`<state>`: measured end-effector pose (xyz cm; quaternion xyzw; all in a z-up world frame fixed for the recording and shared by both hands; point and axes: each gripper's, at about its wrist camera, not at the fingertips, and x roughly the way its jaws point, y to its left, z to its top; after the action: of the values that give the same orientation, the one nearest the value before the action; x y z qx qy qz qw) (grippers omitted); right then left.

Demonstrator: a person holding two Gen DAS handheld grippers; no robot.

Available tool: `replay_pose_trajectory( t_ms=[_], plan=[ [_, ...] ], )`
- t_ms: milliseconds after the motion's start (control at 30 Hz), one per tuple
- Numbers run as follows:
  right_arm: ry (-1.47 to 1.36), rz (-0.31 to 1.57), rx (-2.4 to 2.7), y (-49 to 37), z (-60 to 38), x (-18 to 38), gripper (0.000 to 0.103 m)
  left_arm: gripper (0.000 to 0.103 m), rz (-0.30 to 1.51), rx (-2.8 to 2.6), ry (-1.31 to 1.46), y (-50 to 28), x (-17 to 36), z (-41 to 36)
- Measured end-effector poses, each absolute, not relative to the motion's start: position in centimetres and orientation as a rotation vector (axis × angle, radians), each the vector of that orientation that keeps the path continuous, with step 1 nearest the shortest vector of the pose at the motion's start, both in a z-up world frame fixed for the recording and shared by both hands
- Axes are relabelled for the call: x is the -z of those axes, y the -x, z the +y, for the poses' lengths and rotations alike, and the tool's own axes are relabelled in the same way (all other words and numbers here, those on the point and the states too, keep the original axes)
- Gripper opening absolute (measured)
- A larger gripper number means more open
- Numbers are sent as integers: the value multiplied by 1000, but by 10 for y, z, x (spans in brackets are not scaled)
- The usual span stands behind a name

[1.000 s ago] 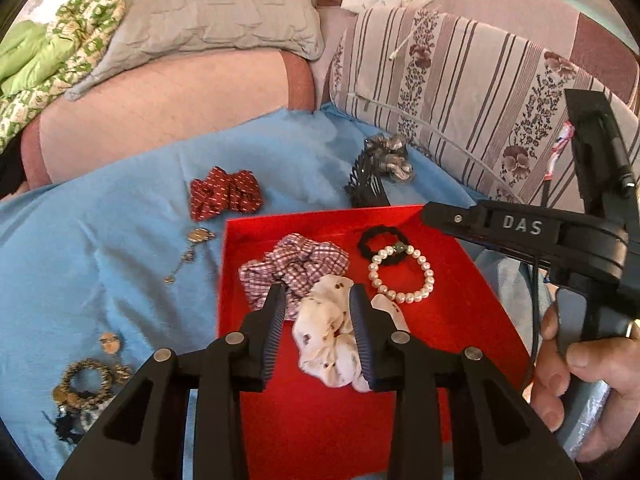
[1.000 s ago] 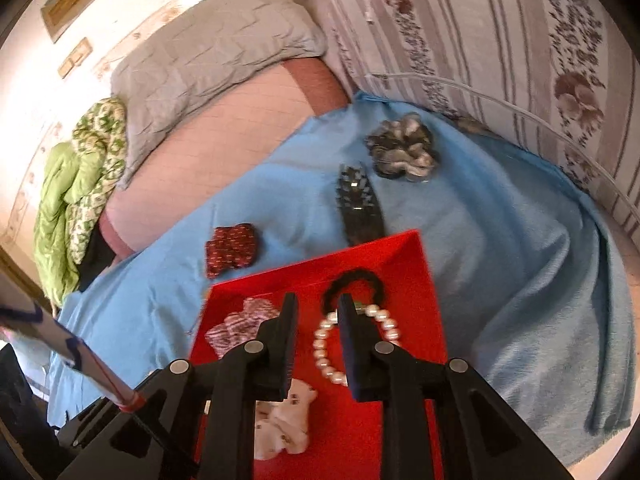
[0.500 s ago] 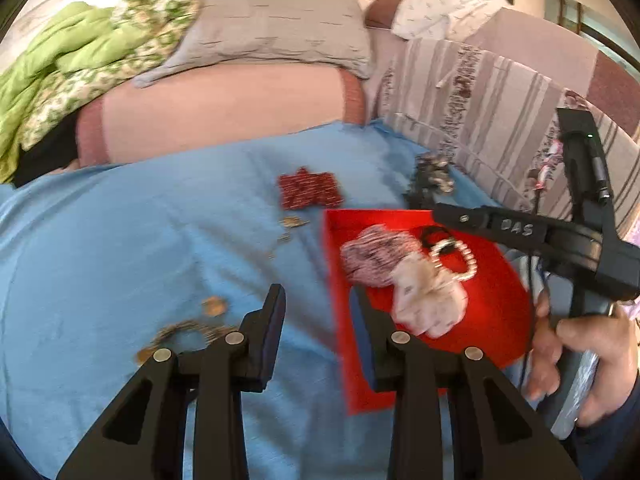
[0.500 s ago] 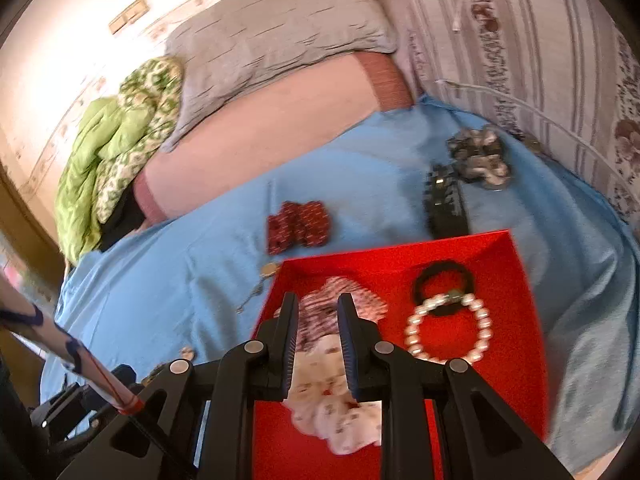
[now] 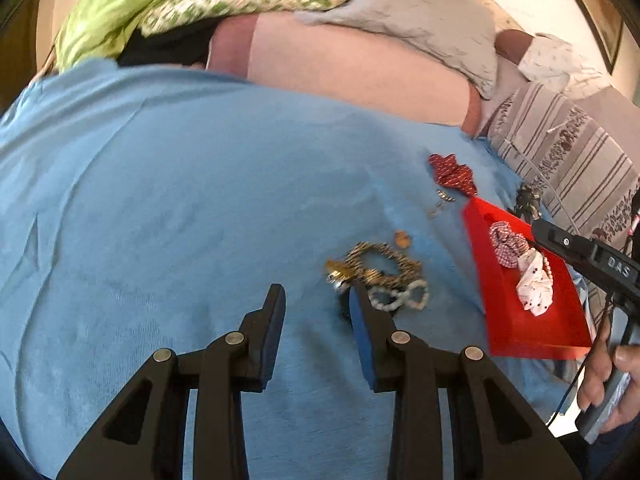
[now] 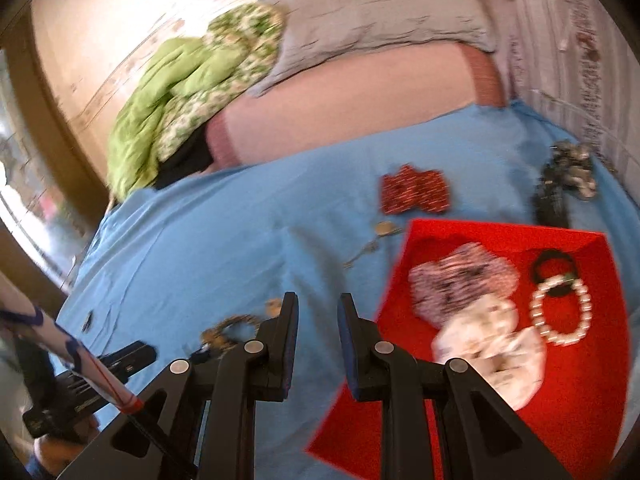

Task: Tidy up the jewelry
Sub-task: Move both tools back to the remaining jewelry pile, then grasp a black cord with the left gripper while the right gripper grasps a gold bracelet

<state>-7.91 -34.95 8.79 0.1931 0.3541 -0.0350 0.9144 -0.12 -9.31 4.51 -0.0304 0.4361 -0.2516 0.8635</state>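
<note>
My left gripper [image 5: 316,296] hangs open over the blue sheet [image 5: 180,220] with nothing between its fingers. Just right of its right fingertip lies a small heap: a leopard-print band [image 5: 380,260], a pale beaded bracelet [image 5: 400,298] and a small pendant [image 5: 402,239]. My right gripper [image 6: 318,304] is narrowly open and empty, over the sheet just left of the red tray [image 6: 580,400]. The tray holds a plaid scrunchie [image 6: 460,280], a white scrunchie [image 6: 492,352], a pearl bracelet [image 6: 560,312] and a black hair tie [image 6: 554,264].
A red bow [image 6: 414,192] and a metal earring [image 6: 380,232] lie on the sheet behind the tray, with a black comb clip [image 6: 552,200] and a grey scrunchie [image 6: 576,168] farther right. Pillows and a green quilt [image 6: 172,92] line the back. A hand [image 5: 612,384] holds the right tool.
Both grippers have swung left. The left one went from above the tray's scrunchies to the sheet beside the jewelry heap. The right one moved from over the pearl bracelet to the tray's left edge.
</note>
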Motion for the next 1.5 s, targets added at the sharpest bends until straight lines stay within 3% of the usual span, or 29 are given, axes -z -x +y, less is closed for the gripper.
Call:
replay_pose_trajectory(
  t_ms=[667,700,767,800,1033,1500],
  plan=[
    [-378,841,-54,49,-298,-61,22,32,978,579,-61,-7,-12,-144],
    [-374,842,-56,48,-298,-62,22,30,978,566,-71,-9,-11,-145],
    [-379,845,-63,47,-299,-60,22,11,983,556,-75,-13,-10,-144],
    [-384,847,-69,45,-299,-60,22,10,984,561,-65,-14,-11,-142],
    [-392,889,-165,30,-293,-48,22,10,889,525,-4,-20,-34,-109],
    [-86,975,-185,-12,-231,-17,22,10,883,492,7,-23,-35,-79]
  ],
)
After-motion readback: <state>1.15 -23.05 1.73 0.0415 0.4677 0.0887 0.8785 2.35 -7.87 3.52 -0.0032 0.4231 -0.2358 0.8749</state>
